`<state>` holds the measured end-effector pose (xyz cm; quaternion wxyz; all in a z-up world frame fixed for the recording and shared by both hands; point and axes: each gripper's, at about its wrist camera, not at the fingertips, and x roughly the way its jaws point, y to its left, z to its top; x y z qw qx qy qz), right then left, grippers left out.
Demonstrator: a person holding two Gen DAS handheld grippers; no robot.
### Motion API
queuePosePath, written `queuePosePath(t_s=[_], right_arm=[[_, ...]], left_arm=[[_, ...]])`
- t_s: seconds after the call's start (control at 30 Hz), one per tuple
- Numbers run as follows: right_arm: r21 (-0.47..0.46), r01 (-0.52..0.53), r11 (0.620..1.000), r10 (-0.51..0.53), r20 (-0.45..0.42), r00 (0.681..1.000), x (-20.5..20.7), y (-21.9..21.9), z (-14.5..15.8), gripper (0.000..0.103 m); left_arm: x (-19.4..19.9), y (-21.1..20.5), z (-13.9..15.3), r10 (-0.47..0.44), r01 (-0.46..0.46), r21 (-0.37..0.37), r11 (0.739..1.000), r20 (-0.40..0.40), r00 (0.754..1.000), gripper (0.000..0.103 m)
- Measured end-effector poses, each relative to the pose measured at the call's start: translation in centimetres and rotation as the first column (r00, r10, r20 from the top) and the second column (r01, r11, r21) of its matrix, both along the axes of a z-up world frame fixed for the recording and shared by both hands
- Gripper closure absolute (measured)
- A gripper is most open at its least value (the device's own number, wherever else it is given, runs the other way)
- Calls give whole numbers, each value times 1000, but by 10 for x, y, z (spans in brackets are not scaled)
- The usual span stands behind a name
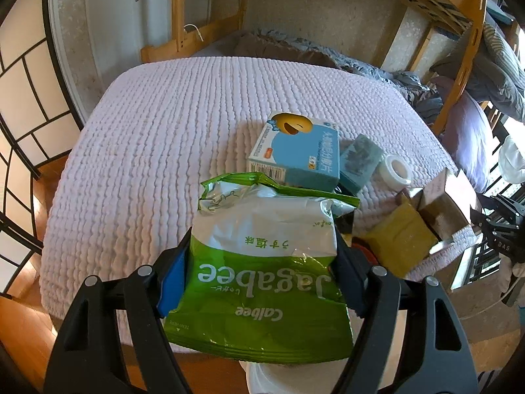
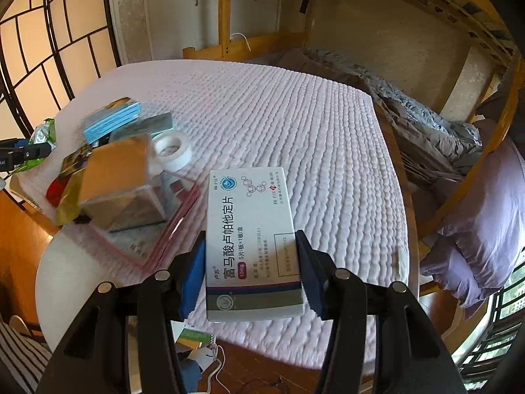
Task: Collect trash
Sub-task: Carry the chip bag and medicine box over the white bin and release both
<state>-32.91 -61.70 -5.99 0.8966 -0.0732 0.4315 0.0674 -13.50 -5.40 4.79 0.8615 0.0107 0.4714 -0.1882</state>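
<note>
Bedroom, pale quilted bed [image 1: 170, 138] carried litter pile. Left gripper [image 1: 262, 275] clamped crumpled green foil snack bag [image 1: 262, 262]; right gripper [image 2: 251, 272] clamped flat white medicine box [image 2: 251, 239], both lifted for binning.

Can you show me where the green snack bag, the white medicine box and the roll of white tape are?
green snack bag [image 1: 262, 282]: left wrist view, on the Jagabee lettering.
white medicine box [image 2: 251, 243]: right wrist view, on its printed face.
roll of white tape [image 2: 172, 149]: right wrist view, on its rim.
</note>
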Motion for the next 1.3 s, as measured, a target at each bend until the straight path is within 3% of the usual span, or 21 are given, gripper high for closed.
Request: queuePosePath(t_s=[0.3,0.63,0.93,1.3], right_arm=[[2,-16,1000,16,-16,1000,-47,15,10,52],[29,-131,991,132,-39,990,-90,62,10,52],[47,-202,978,205,-72,976,-103,101,-9,52],[57,-201,978,206,-101,973,-101,120,-35,52]], left_arm=[[-36,-1,0,-17,17,10,1000,-22,1000,26],[-80,-9,-11,-69,71,29,997,-54,996,26],[-102,-25,-26,-117,120,21,993,-84,990,26],[-106,-39,-49,-146,150,25,988,-121,982,26]])
